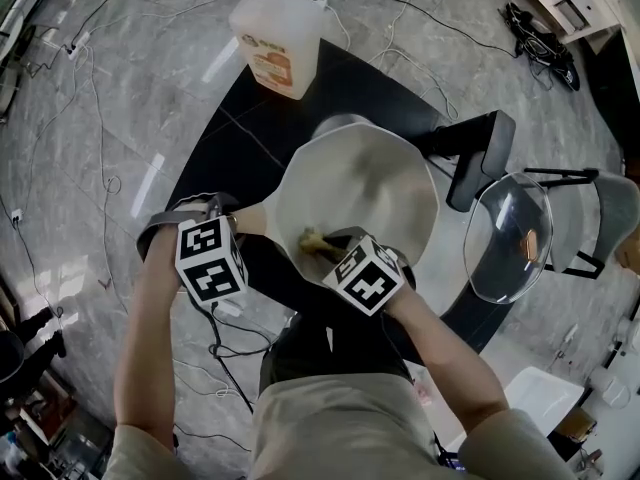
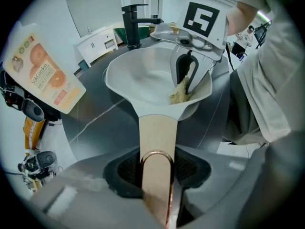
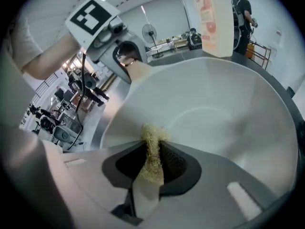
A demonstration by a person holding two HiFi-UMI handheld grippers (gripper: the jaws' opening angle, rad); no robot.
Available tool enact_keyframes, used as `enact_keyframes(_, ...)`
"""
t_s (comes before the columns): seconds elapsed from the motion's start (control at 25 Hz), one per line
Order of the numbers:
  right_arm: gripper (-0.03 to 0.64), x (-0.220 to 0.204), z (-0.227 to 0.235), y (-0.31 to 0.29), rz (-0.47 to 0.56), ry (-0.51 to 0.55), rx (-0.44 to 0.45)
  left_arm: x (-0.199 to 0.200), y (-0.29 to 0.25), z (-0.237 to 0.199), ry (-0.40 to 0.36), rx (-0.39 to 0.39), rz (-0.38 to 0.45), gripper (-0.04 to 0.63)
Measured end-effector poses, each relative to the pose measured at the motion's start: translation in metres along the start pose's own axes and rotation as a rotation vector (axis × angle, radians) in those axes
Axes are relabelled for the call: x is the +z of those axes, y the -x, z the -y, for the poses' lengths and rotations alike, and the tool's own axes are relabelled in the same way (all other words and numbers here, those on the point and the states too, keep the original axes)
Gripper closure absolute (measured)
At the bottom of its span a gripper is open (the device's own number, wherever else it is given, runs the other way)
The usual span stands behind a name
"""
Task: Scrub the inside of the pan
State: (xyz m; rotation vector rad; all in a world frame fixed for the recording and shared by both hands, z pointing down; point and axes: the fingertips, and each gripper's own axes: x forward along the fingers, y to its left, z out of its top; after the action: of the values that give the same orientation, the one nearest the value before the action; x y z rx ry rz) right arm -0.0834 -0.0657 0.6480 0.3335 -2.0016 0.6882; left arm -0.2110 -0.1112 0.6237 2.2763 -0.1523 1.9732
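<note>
A white pan (image 1: 360, 183) stands on the dark round table (image 1: 250, 138); its pale wooden handle (image 2: 158, 132) with a copper loop points at me. My left gripper (image 1: 232, 230) is shut on that handle, the pads pressing both sides (image 2: 157, 168). My right gripper (image 1: 335, 248) is shut on a yellow scrubbing sponge (image 3: 151, 149), whose fibrous end touches the pan's inner wall near the handle side (image 1: 313, 238). From the left gripper view the sponge (image 2: 181, 93) shows at the pan's right rim under the right gripper (image 2: 187, 78).
A plastic jug with an orange label (image 1: 277, 38) stands at the table's far edge. A black faucet-like stand (image 1: 480, 153) rises right of the pan. A glass lid (image 1: 508, 236) sits on a chair at the right. Cables (image 1: 100, 128) lie on the marble floor.
</note>
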Motion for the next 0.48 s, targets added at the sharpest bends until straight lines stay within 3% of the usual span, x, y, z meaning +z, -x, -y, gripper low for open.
enact_keyframes(0.28, 0.523, 0.071, 0.051, -0.003, 0.162, 0.129, -0.152, 0.0, 0.001, 0.0, 0.004, -0.01, -0.007, 0.434)
enact_keyframes(0.48, 0.523, 0.072, 0.114, 0.008, 0.201, 0.171, -0.361, -0.005, -0.002, -0.001, 0.007, -0.01, -0.031, 0.434)
